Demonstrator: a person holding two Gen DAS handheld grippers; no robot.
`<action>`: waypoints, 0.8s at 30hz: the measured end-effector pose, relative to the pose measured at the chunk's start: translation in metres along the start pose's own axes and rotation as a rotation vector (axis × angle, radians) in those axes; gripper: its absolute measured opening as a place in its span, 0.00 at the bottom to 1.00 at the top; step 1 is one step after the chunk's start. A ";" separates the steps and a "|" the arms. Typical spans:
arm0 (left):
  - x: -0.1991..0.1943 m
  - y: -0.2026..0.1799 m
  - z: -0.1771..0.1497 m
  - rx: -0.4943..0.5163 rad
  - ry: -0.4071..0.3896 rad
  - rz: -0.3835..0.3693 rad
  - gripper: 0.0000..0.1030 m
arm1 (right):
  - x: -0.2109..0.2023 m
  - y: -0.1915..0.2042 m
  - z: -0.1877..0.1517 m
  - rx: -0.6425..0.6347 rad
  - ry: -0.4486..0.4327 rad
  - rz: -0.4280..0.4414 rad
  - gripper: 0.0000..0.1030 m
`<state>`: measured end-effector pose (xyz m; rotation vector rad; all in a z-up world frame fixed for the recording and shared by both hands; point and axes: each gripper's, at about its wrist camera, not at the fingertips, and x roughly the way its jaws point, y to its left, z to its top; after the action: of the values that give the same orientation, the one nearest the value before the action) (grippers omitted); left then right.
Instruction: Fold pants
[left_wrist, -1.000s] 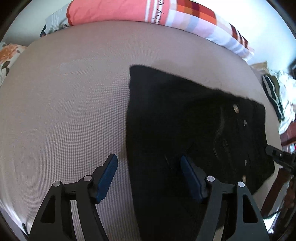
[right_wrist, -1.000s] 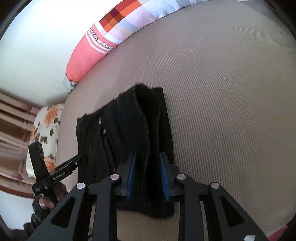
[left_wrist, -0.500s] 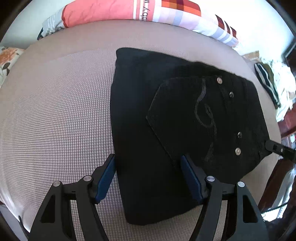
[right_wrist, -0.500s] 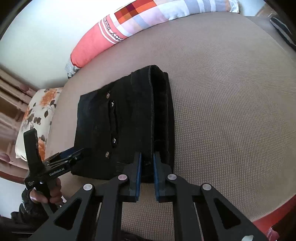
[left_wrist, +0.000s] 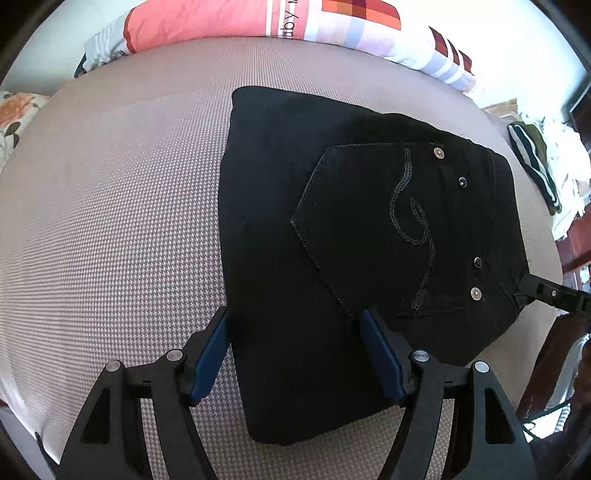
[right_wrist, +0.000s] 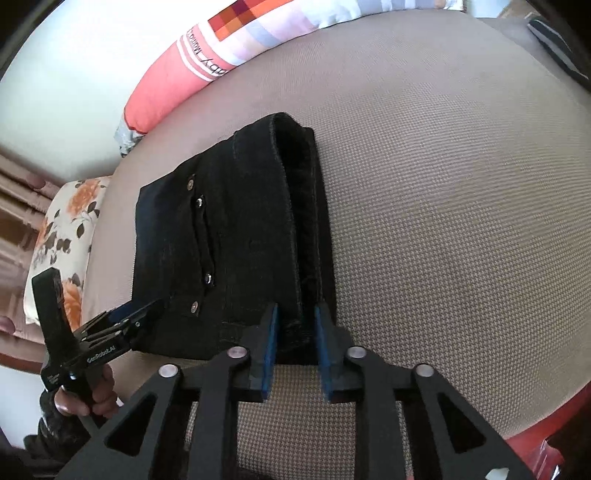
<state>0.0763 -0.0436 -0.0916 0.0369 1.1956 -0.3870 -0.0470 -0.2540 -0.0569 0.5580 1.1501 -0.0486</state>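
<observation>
The black pants (left_wrist: 332, 240) lie folded into a compact stack on the beige ribbed bed surface (left_wrist: 110, 221), back pocket with stitching and rivets facing up. My left gripper (left_wrist: 295, 350) is open, its blue pads straddling the near edge of the stack. In the right wrist view the pants (right_wrist: 229, 240) show stacked layers at their right edge. My right gripper (right_wrist: 295, 332) is slightly open, its pads just off the near corner of the stack, holding nothing. The left gripper (right_wrist: 140, 317) shows there at the pants' left corner.
A long pink and checkered pillow (left_wrist: 295, 22) lies along the far edge of the bed. A floral pillow (right_wrist: 62, 240) sits at one side. A pile of clothes (left_wrist: 546, 166) lies off the right. The bed's wooden edge (right_wrist: 546, 424) is near.
The right gripper has let go of the folded edge and its jaws have parted slightly. The pants now lie flat as a finished stack. The left gripper stayed open and pulled back a little.
</observation>
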 end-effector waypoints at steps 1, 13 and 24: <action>0.000 -0.002 -0.001 0.001 -0.001 0.003 0.69 | 0.000 0.001 0.000 -0.003 0.001 -0.002 0.22; -0.015 -0.001 0.006 0.040 -0.056 0.080 0.69 | 0.002 0.017 0.019 -0.082 0.000 -0.059 0.46; -0.007 0.043 0.018 -0.102 -0.005 -0.056 0.69 | 0.025 -0.001 0.039 -0.083 0.056 0.044 0.53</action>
<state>0.1039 -0.0060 -0.0856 -0.0856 1.2118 -0.3742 -0.0036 -0.2655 -0.0682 0.5139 1.1883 0.0528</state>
